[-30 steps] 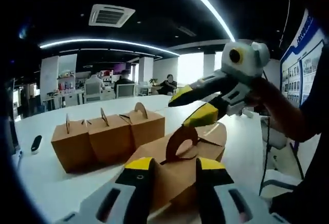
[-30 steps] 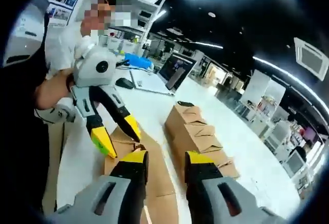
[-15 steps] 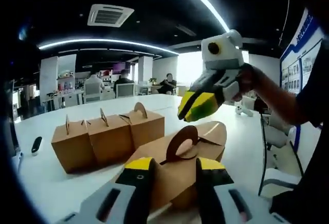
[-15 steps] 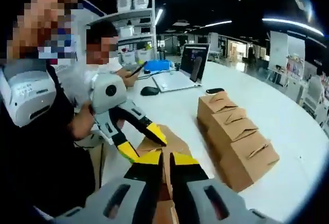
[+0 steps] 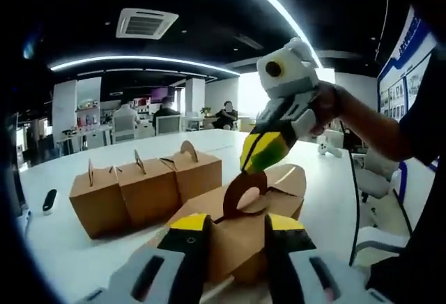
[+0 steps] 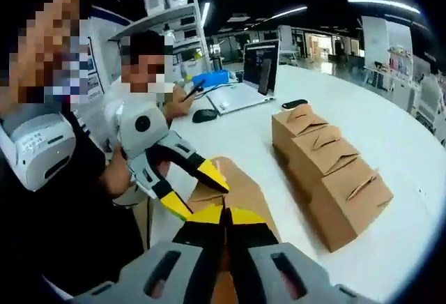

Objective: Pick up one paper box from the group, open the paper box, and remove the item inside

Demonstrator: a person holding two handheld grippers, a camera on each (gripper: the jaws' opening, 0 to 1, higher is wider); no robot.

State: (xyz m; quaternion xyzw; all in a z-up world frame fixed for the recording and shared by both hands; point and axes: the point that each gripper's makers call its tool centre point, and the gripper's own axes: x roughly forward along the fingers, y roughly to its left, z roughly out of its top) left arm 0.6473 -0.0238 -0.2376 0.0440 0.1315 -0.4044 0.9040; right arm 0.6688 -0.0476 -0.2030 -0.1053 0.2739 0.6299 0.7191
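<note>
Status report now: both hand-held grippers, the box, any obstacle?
Left hand-held gripper open around the picked box. Right hand-held gripper shut at its handle tab. Three closed boxes beside; nothing in the way.

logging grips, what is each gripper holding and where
Right gripper pinches the near paper box's arched handle tab. Left gripper is open, straddling that box.

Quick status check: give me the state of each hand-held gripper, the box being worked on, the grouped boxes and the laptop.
Left hand-held gripper: open, jaws either side of the picked box.
Right hand-held gripper: shut, at the box's round handle tab.
Picked paper box: lying tilted, top still closed.
Three grouped boxes: upright, closed, in a row.
Laptop: lid open.
</note>
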